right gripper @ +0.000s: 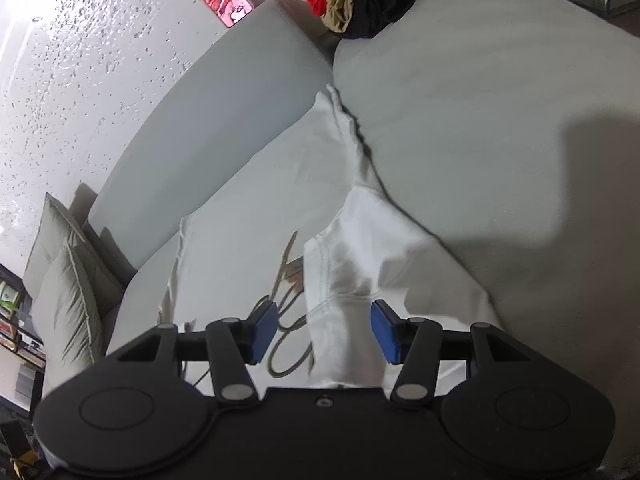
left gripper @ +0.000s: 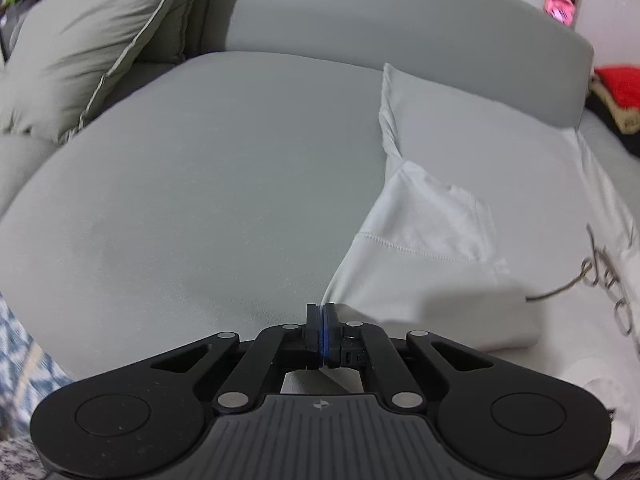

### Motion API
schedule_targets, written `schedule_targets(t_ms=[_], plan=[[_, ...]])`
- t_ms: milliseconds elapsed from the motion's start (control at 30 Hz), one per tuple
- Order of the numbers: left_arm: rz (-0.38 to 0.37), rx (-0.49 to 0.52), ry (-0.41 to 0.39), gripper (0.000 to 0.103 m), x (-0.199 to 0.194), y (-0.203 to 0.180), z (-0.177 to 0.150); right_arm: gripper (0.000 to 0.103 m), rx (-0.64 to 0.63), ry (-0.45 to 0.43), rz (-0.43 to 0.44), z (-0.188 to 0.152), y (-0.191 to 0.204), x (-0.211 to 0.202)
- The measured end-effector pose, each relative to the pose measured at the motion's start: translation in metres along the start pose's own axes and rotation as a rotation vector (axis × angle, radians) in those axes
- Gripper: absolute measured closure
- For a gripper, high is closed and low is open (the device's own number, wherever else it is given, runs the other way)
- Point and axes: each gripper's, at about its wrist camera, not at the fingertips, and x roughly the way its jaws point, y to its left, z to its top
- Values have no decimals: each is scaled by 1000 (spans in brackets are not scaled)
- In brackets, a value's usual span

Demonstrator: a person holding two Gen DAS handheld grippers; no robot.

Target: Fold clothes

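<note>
One white T-shirt [left gripper: 460, 208] lies spread on a grey sofa [left gripper: 200, 200], its sleeve folded over just ahead and right of the left gripper [left gripper: 321, 320], whose fingers are pressed together with nothing between them. Grey cursive lettering [right gripper: 288, 312] crosses the chest; I cannot read it. The right gripper [right gripper: 324, 330] hangs with fingers partly apart, a folded sleeve edge between them, untouched. Two pale cushions [right gripper: 68, 280] sit far left.

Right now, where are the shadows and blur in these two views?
Left wrist view: fisheye bends the grey fabric sofa; soft shadow crosses the white printed T-shirt. Right wrist view: a dark shadow falls on the grey seat cushion; the edges blur.
</note>
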Motion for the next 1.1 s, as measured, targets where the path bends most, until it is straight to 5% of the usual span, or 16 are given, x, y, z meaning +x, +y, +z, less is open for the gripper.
schedule_targets(t_ms=[100, 200, 300, 400, 500, 600, 633, 733, 800, 867, 967, 1100], plan=[[41, 48, -51, 92, -15, -7, -5, 52, 7, -10, -10, 2, -4, -4], [40, 34, -208, 91, -40, -5, -10, 55, 27, -85, -50, 6, -9, -16], [36, 72, -313, 91, -45, -11, -3, 101, 1, -88, -110, 9, -10, -11], [32, 137, -256, 90, -24, -32, 1, 101, -72, -46, -184, 8, -4, 4], [118, 208, -180, 91, -12, -39, -5, 103, -239, -18, -404, -2, 5, 15], [212, 281, -102, 91, -1, -45, -12, 103, -312, -58, -496, -7, 9, 6], [192, 264, -103, 91, -3, -42, -12, 103, -335, -89, -494, -8, 11, 0], [87, 190, -153, 90, -21, -31, -12, 102, -311, -100, -287, -6, 8, -9], [58, 198, -197, 90, -25, -34, -12, 101, -266, -77, -135, -4, 8, -7], [42, 235, -201, 89, -24, -43, -13, 99, -286, -20, -83, -7, 14, 3], [96, 327, -86, 86, -2, -57, -18, 100, -377, 124, -142, -20, 27, 24], [154, 386, -92, 85, -7, -57, -27, 99, -422, 146, -323, -25, 28, 16]])
